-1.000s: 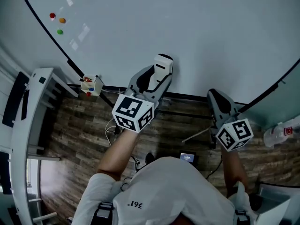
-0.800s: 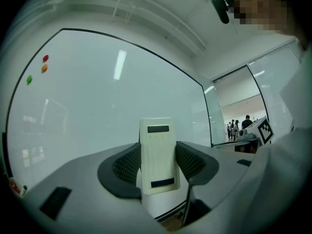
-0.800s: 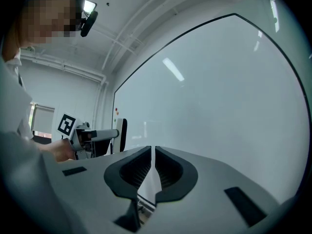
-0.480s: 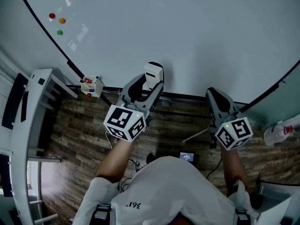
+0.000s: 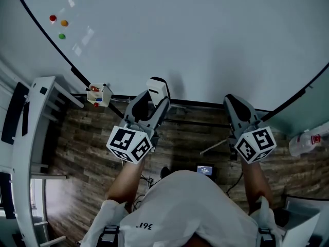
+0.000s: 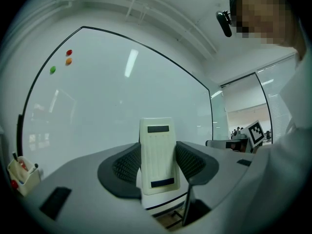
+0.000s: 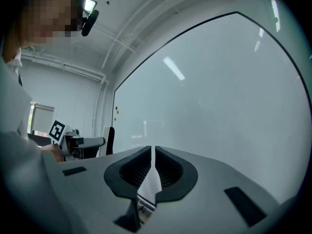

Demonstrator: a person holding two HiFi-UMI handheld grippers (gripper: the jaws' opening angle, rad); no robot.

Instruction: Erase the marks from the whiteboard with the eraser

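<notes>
In the left gripper view we see the left claw (image 6: 158, 164) clamped on one pale eraser (image 6: 157, 145), held upright before the whiteboard (image 5: 205, 35). The head view hides that grip. The right gripper view shows our right claw (image 7: 152, 172) closed, holding nothing. We count three round magnets (image 5: 64, 22) at the upper left and one marker box (image 5: 98, 94) by the board's lower rim.

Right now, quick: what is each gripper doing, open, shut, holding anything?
Left gripper: shut on the eraser.
Right gripper: shut, jaws together, nothing between them.
</notes>
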